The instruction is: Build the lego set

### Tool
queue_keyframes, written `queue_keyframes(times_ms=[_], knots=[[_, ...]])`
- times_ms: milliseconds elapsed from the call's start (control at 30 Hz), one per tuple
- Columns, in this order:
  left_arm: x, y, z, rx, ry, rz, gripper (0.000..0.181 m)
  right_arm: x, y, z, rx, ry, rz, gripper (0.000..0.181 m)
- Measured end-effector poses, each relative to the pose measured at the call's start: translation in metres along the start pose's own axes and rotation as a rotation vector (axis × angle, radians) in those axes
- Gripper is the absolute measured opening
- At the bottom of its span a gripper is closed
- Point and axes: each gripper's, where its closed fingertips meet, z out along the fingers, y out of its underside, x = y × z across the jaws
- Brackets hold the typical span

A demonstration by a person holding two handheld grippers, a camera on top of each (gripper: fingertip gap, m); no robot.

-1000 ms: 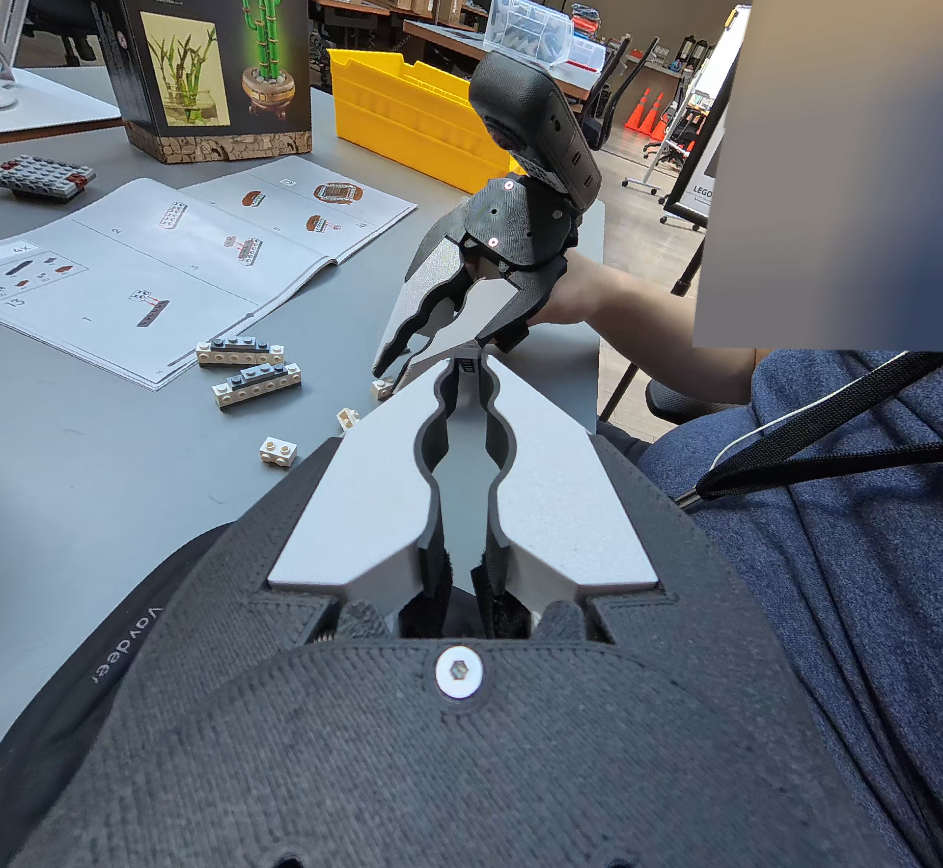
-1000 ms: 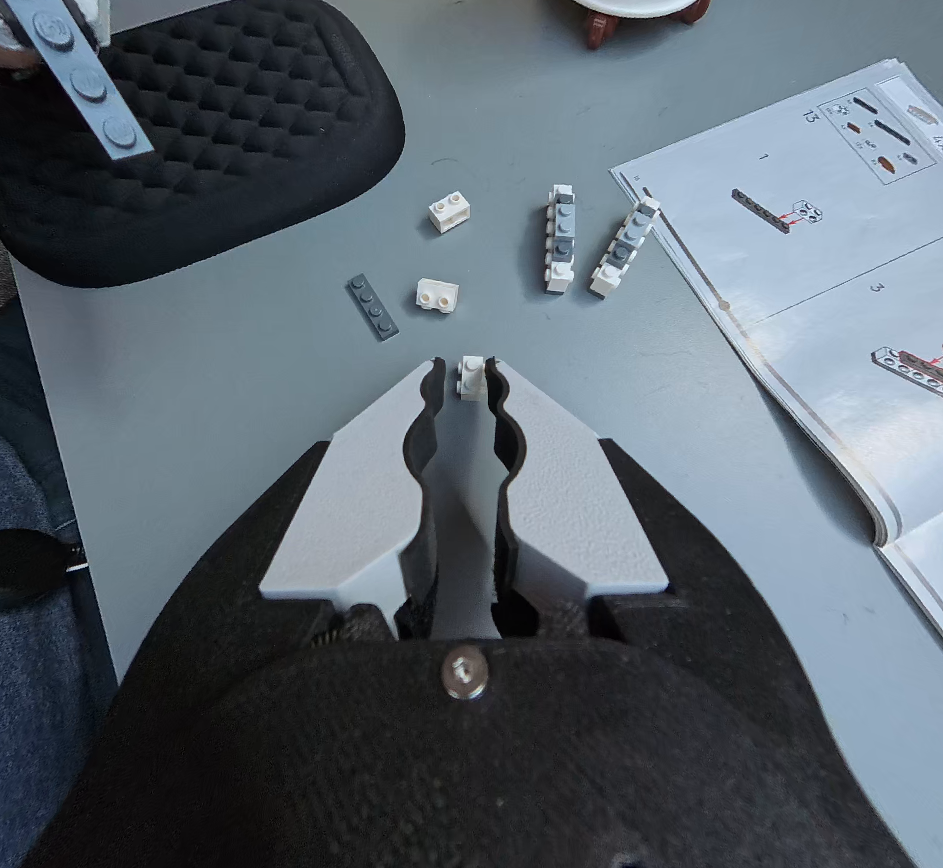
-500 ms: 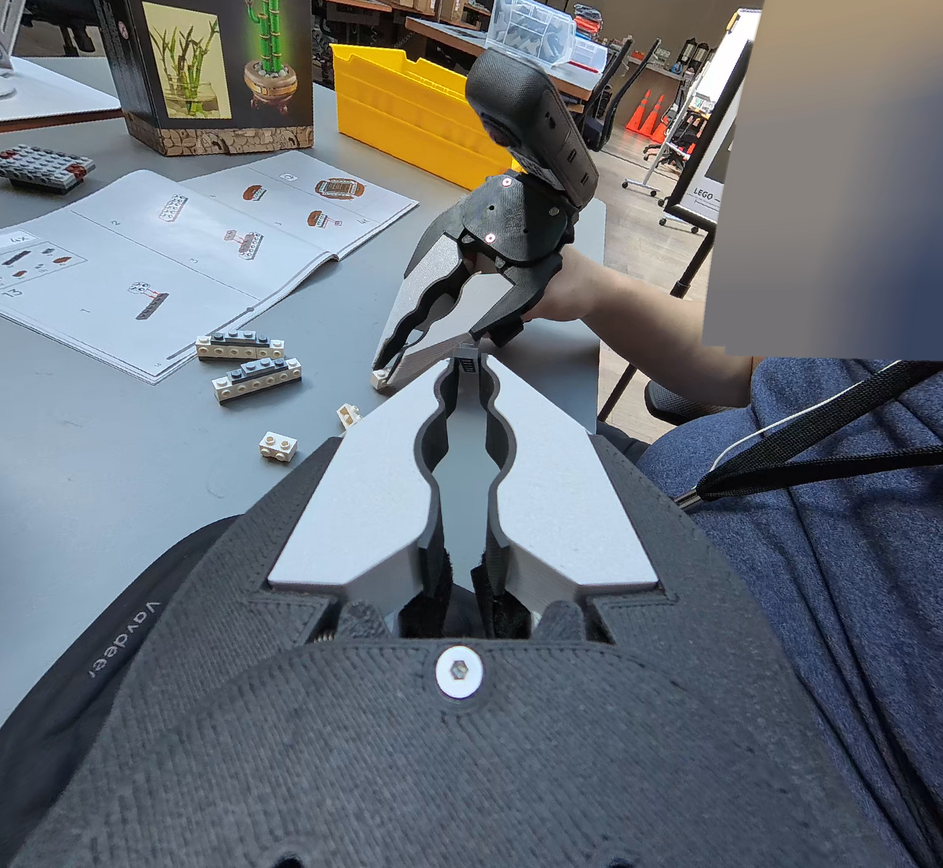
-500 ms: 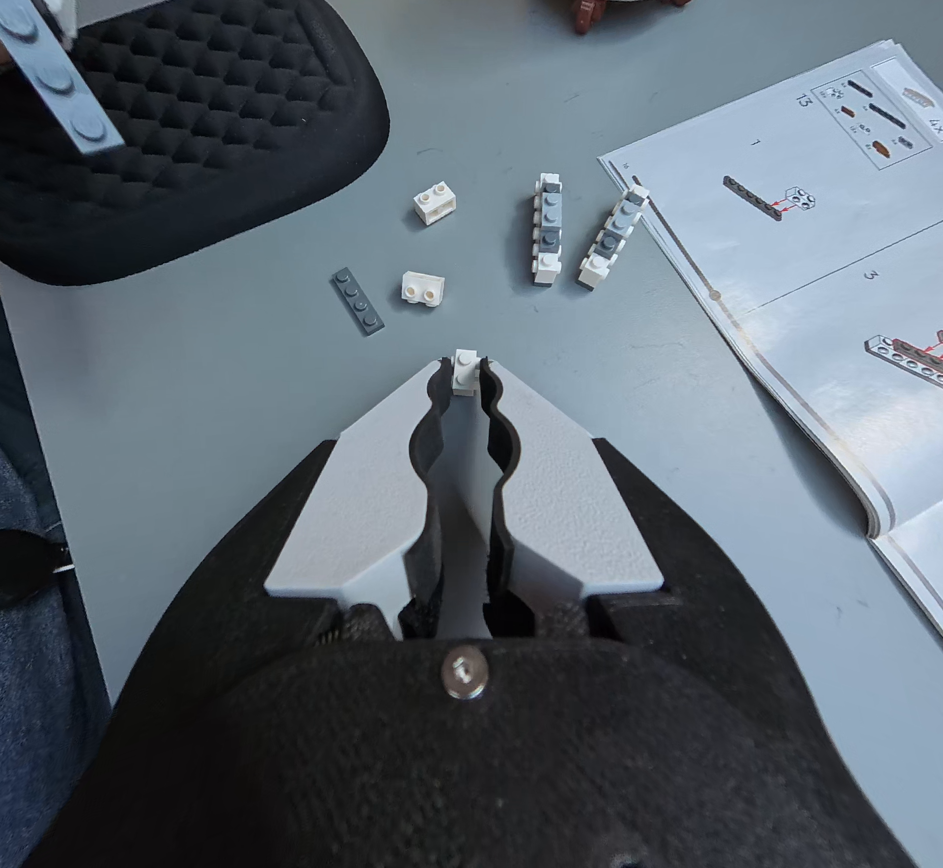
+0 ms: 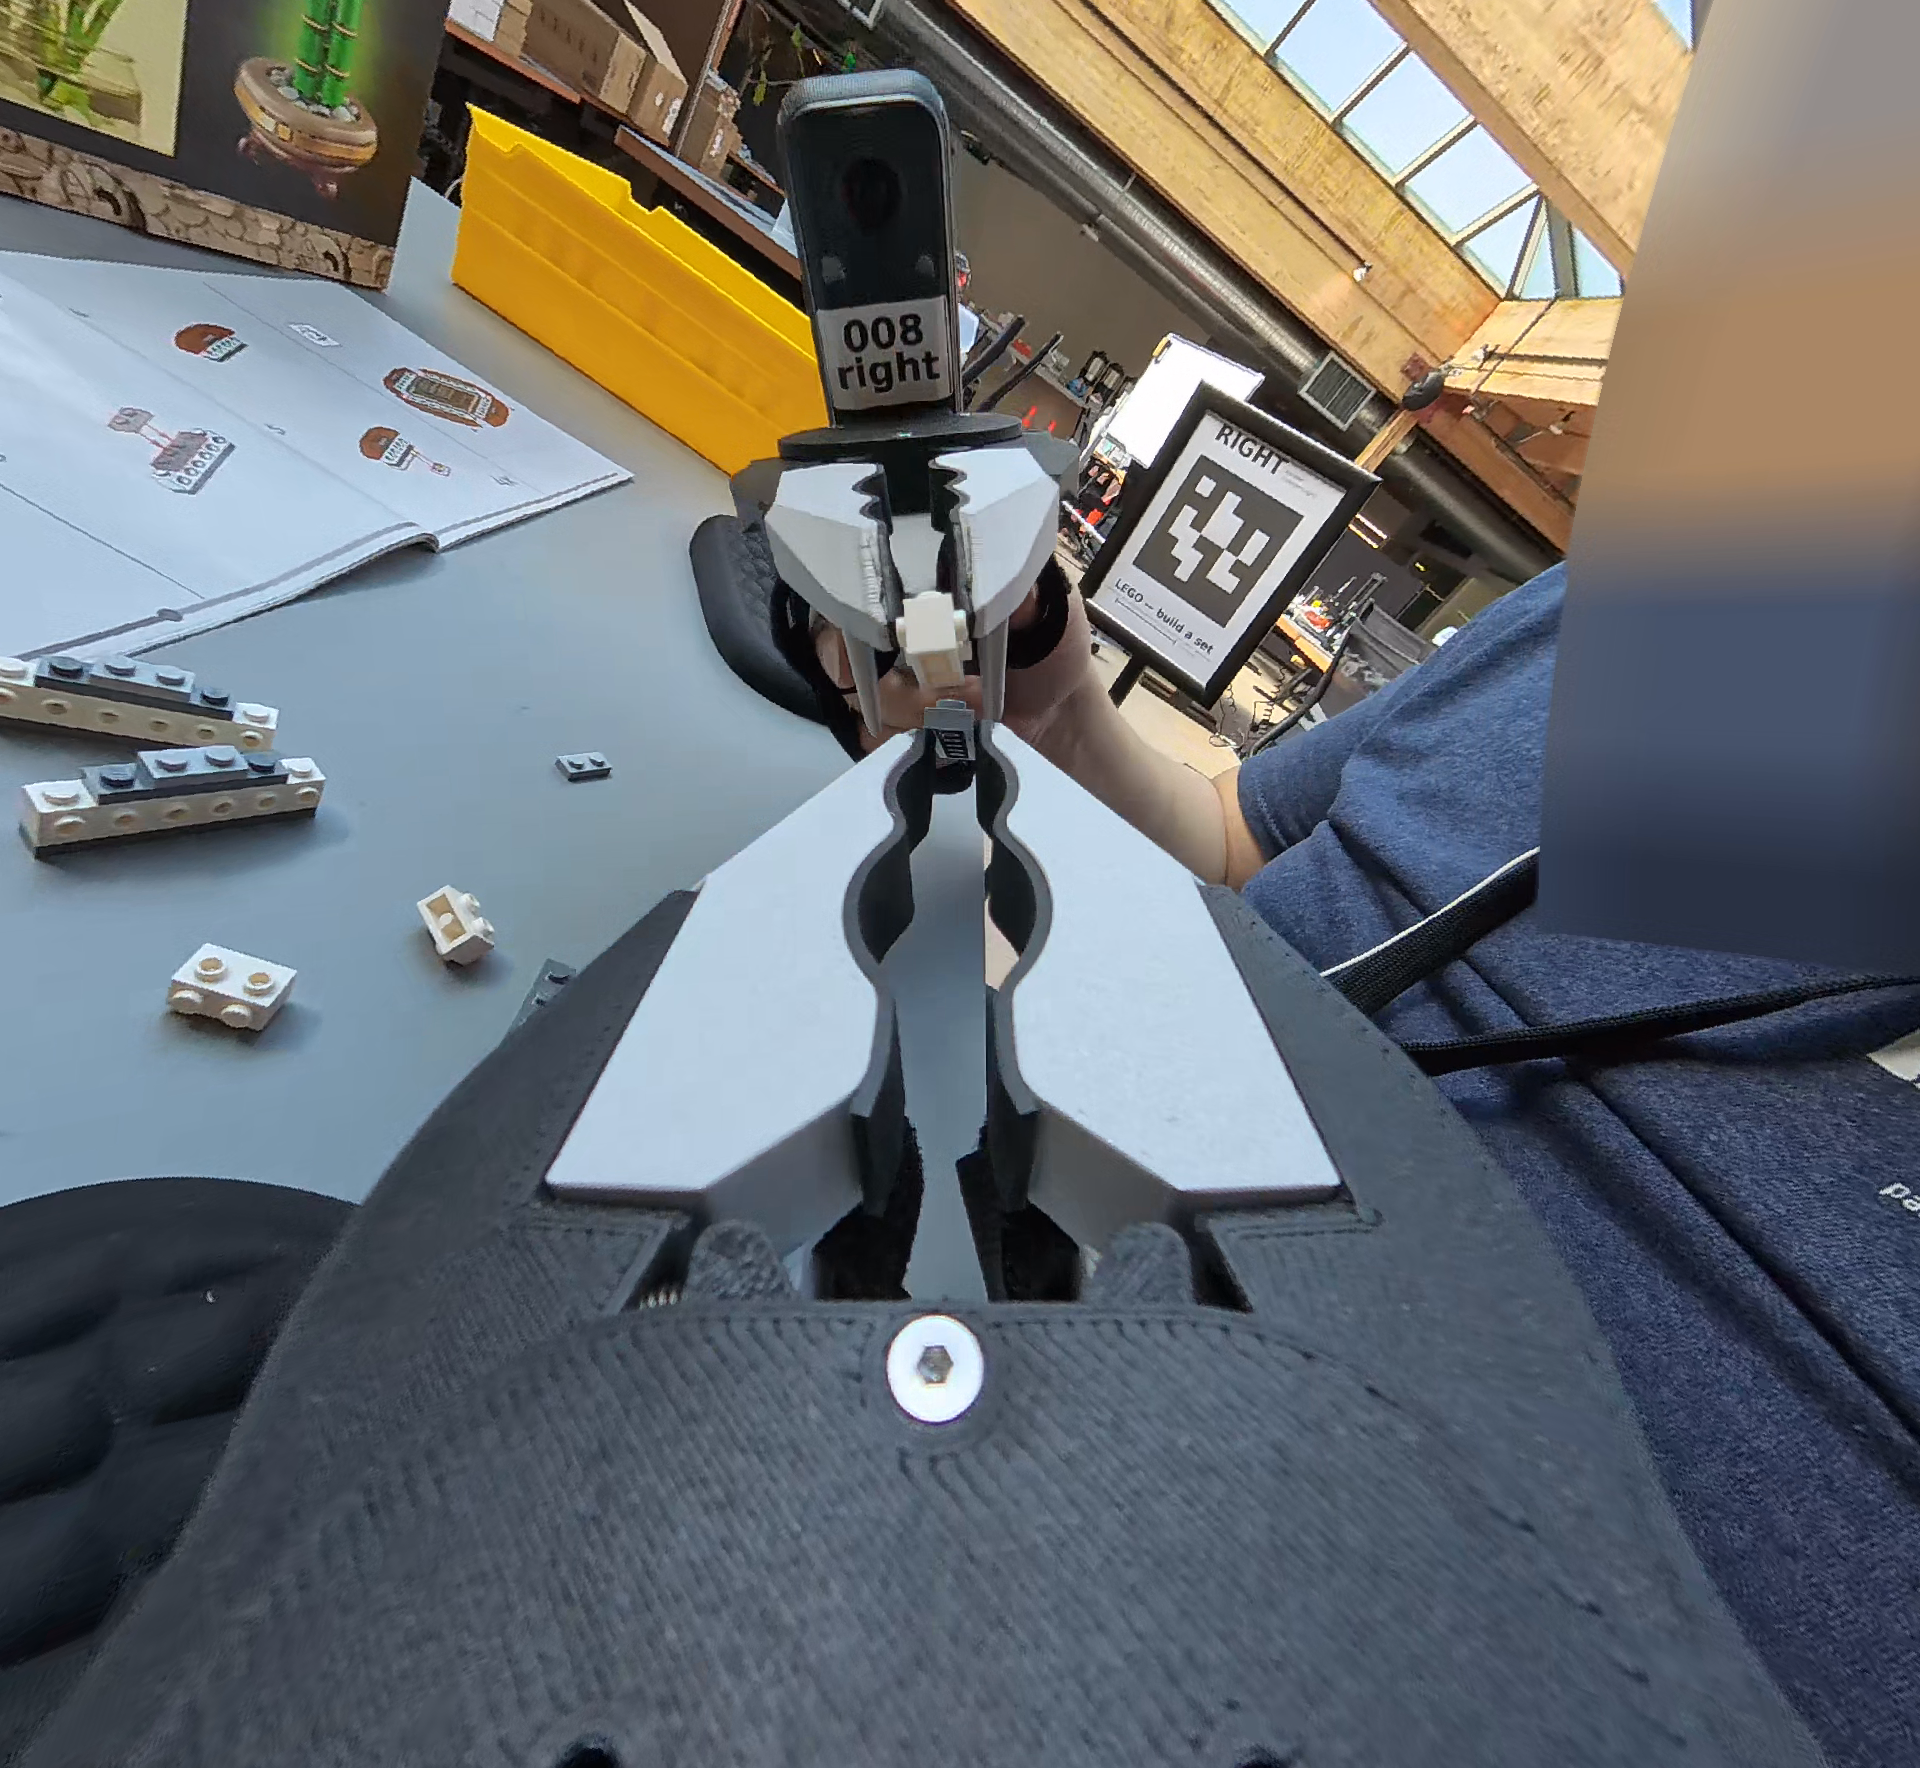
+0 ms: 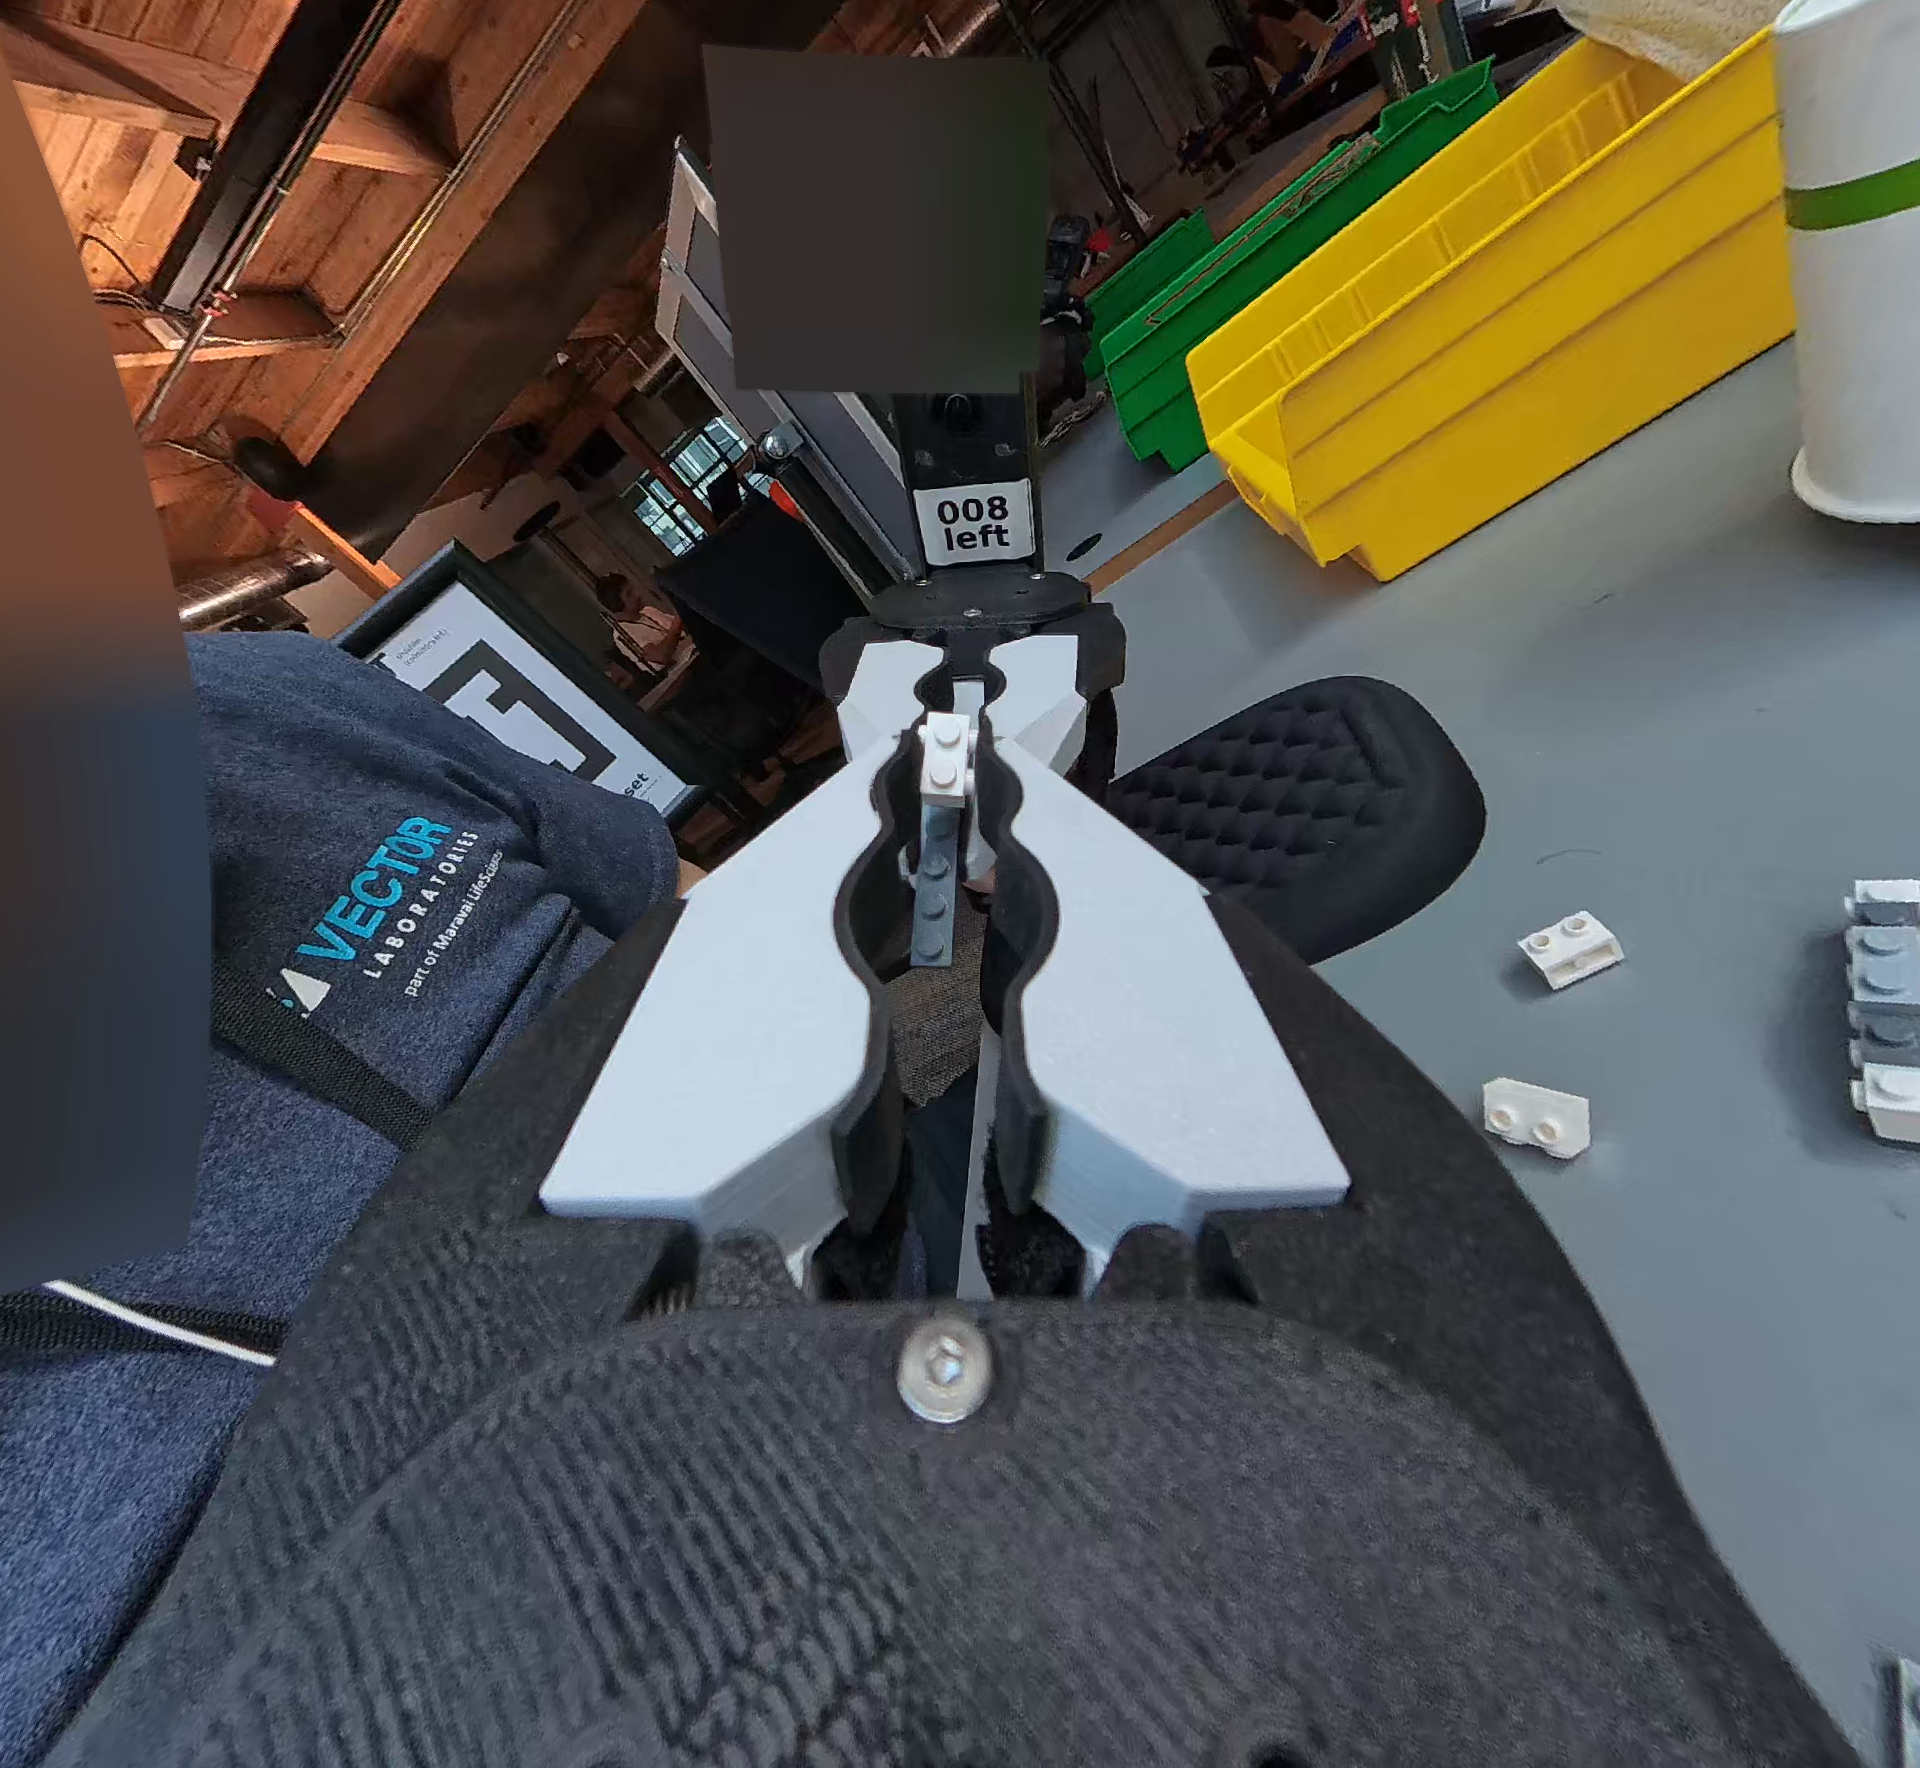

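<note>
My left gripper (image 5: 948, 744) is shut on a long grey plate (image 5: 951, 731), seen end-on at its tips. My right gripper (image 5: 933, 648) faces it in the air, shut on a small white brick (image 5: 928, 635) held right at the plate's end. In the right wrist view my right gripper (image 6: 948, 762) holds the white brick (image 6: 948, 754) over the grey plate (image 6: 933, 897), which runs back to the left gripper (image 6: 966, 695). I cannot tell whether brick and plate are pressed together.
On the grey table (image 5: 540, 638) lie two white-and-grey brick strips (image 5: 171, 799), loose white bricks (image 5: 231, 986), a small grey plate (image 5: 582, 764) and an open instruction booklet (image 5: 260, 471). A yellow bin (image 5: 623, 305), a set box (image 5: 208, 35) and a black pad (image 6: 1299, 804) stand around. The tips of both grippers are at nearly the same place.
Both grippers have lifted off the table and turned to face each other. The right one carried the white brick up to the grey plate held by the left.
</note>
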Motion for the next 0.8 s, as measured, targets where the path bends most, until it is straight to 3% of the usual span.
queue_keyframes(times_ms=[800], knots=[[-0.004,0.024,0.004,-0.190,-0.041,0.012,0.006,0.002,0.029,0.004,-0.260,-0.009,-0.034,0.009]])
